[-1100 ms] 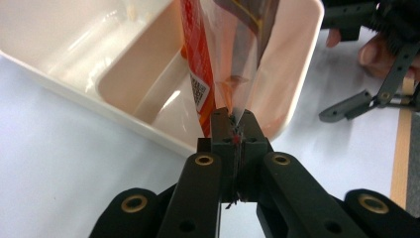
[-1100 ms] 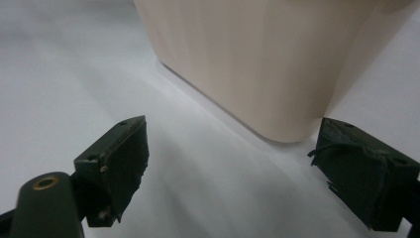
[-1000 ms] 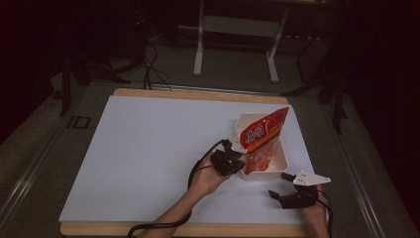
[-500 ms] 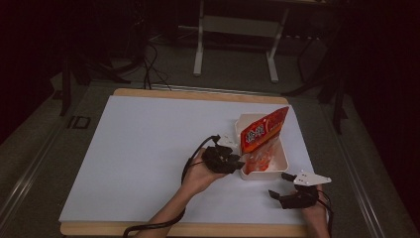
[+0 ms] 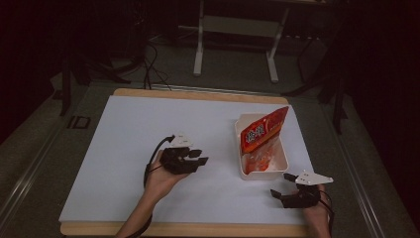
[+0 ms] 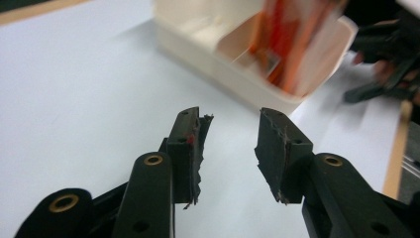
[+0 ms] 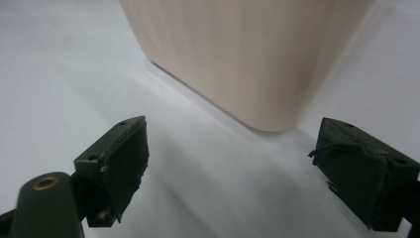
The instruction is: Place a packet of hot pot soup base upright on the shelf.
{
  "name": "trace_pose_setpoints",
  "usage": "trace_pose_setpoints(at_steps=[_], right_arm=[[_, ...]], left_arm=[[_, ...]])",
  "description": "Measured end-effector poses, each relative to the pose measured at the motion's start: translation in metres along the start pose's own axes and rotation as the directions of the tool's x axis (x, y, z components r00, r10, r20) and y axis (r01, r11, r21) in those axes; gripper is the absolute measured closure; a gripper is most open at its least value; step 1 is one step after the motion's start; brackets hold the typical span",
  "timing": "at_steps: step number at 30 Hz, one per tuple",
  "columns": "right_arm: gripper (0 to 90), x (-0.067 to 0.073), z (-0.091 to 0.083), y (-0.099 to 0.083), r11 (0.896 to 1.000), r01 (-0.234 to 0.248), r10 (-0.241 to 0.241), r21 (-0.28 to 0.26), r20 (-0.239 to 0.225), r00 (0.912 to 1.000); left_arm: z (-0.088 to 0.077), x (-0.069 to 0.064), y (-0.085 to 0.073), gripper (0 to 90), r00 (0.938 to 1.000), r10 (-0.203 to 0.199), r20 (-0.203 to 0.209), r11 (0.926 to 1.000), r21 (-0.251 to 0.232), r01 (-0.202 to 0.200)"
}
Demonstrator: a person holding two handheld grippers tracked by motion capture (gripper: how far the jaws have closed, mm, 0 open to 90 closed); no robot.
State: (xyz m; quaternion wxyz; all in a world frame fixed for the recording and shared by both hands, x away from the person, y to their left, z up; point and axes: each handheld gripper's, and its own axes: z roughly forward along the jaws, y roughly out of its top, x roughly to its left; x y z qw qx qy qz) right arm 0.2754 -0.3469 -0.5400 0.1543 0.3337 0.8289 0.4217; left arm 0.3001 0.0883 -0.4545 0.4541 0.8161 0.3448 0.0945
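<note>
Left gripper (image 5: 200, 161) is open, jaws have just been opening, and there's nothing between the pads, just bare white bench under them. In the left gripper view (image 6: 230, 144) you can see the gap plainly, with the tub (image 6: 233, 79) a bit beyond the tips. It hangs over the middle of the bench (image 5: 148, 129), toward the near edge, well apart from the tub now. Right gripper (image 5: 278, 194) sits by the near right corner, also open and empty; in the right gripper view (image 7: 233, 163) its jaws stand wide apart with the tub's rounded corner (image 7: 247, 59) just ahead of them, not touching. The tub (image 5: 244, 171) itself is a cream rectangular one on the right side of the bench, long side running from near to far. Inside it is a red-orange packet (image 5: 262, 134) standing on end and leaning toward the far right, its top poking out over the tub's far rim. The lower part of the packet looks see-through with orange stuff in it, resting down in the tub's near half. In the left gripper view the packet (image 6: 292, 39) is blurred, so no telling the print. The right hand (image 5: 317, 215) holds its gripper at the near edge.
</note>
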Motion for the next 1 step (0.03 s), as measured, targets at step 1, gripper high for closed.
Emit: trace_pose_setpoints(at_steps=[1], right_arm=[[13.5, -0.0001, -0.0002, 0.0, 1.0, -0.002, 0.002, 0.003, 0.002, 1.0]], left_arm=[[0.0, 0.0, 0.0, 62.1, 1.0, 0.0, 0.0, 1.0, 0.0, 0.0]])
